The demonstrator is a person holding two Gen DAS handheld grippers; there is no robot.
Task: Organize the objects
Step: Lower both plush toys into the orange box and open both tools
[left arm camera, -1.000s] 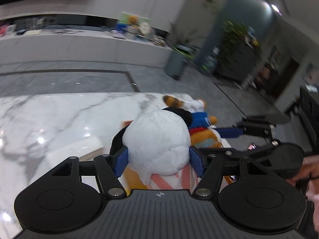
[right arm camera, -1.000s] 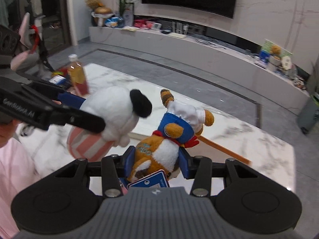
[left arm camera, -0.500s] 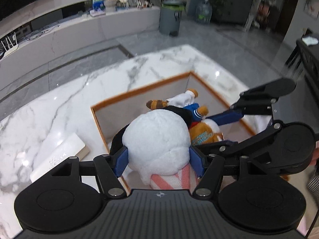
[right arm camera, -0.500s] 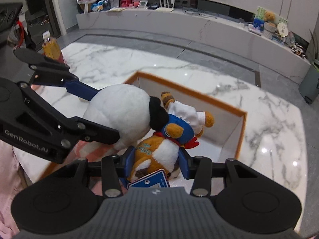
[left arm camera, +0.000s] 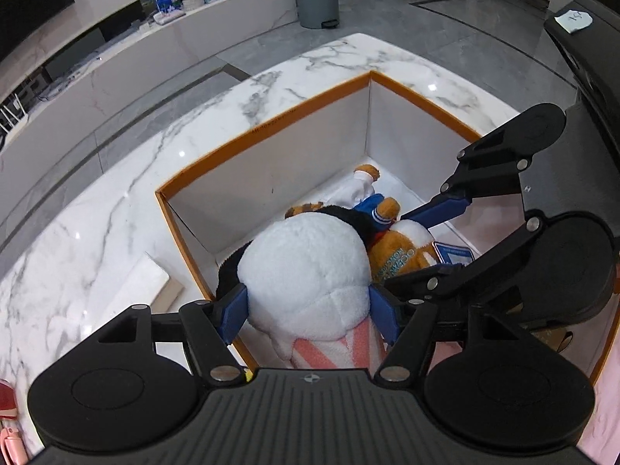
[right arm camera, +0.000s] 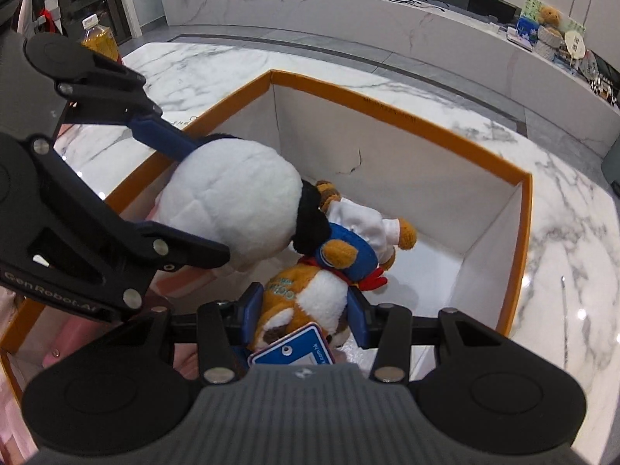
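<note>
My left gripper [left arm camera: 308, 302] is shut on a white plush toy [left arm camera: 306, 271] with black ears and a pink striped body, held inside an open white box with an orange rim [left arm camera: 271, 131]. My right gripper [right arm camera: 306, 306] is shut on an orange and white plush toy [right arm camera: 310, 294] in a blue and white outfit, with a blue tag, held low in the same box [right arm camera: 387, 110]. The two toys touch. The white plush [right arm camera: 232, 201] and left gripper [right arm camera: 155, 190] show in the right wrist view; the orange plush [left arm camera: 399, 252] and right gripper [left arm camera: 434, 240] show in the left wrist view.
The box stands on a white marble table [left arm camera: 77, 240]. A thin white board [left arm camera: 143, 283] lies on the table left of the box. A bottle of yellow drink [right arm camera: 99, 38] stands at the table's far left edge. Pink cloth [right arm camera: 69, 341] lies in the box's near corner.
Both grippers have moved over the box and down into it with their toys. The view tilted from the room to the box's inside.
</note>
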